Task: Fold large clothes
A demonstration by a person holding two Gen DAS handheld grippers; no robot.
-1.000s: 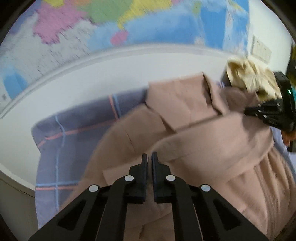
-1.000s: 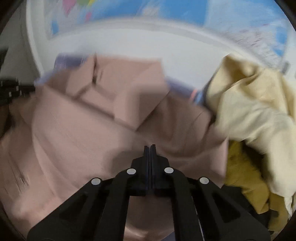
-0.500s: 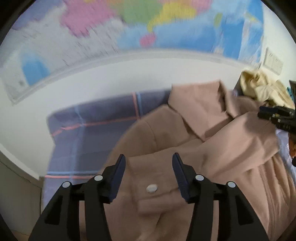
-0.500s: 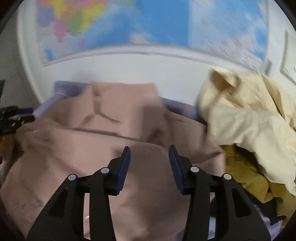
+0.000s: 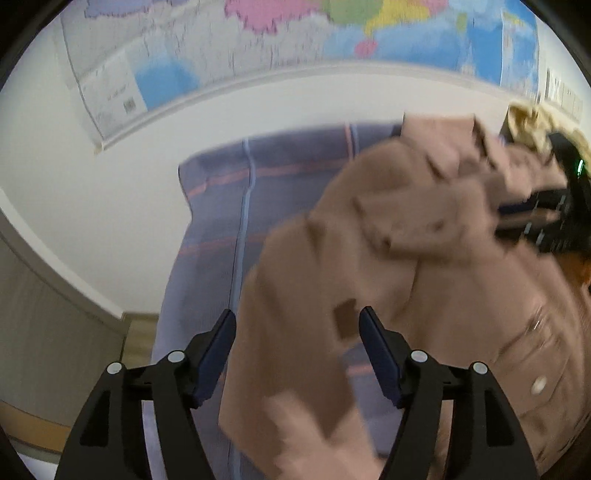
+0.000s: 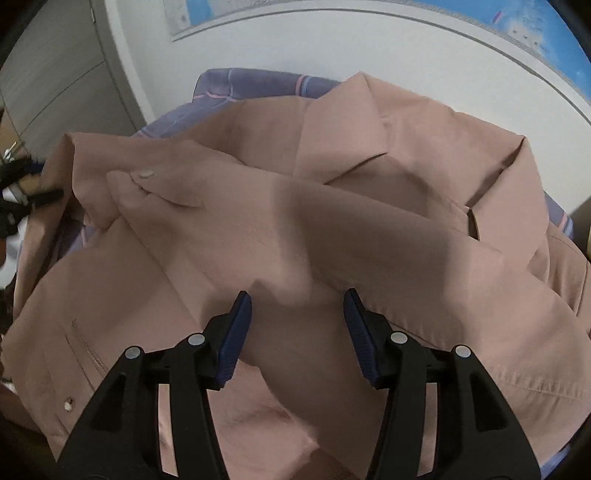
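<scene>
A dusty-pink collared shirt (image 6: pixel 332 229) lies spread on a purple plaid cloth (image 5: pixel 229 206), collar toward the wall and one sleeve folded across the chest. In the left wrist view the shirt (image 5: pixel 424 280) is blurred, its left edge lying between my fingers. My left gripper (image 5: pixel 297 328) is open over that edge. My right gripper (image 6: pixel 297 310) is open just above the folded sleeve, holding nothing. The right gripper also shows in the left wrist view (image 5: pixel 550 221) at the far right, and the left gripper shows at the left edge of the right wrist view (image 6: pixel 18 195).
The cloth covers a white table (image 5: pixel 122 206) set against a wall with a world map (image 5: pixel 332 33). A pile of cream-yellow clothes (image 5: pixel 532 122) lies at the far right. A grey cabinet (image 6: pixel 55 74) stands to the left.
Both grippers went from shut on the shirt to open, releasing it. The left gripper has shifted left to the shirt's edge; the right has moved lower over the sleeve.
</scene>
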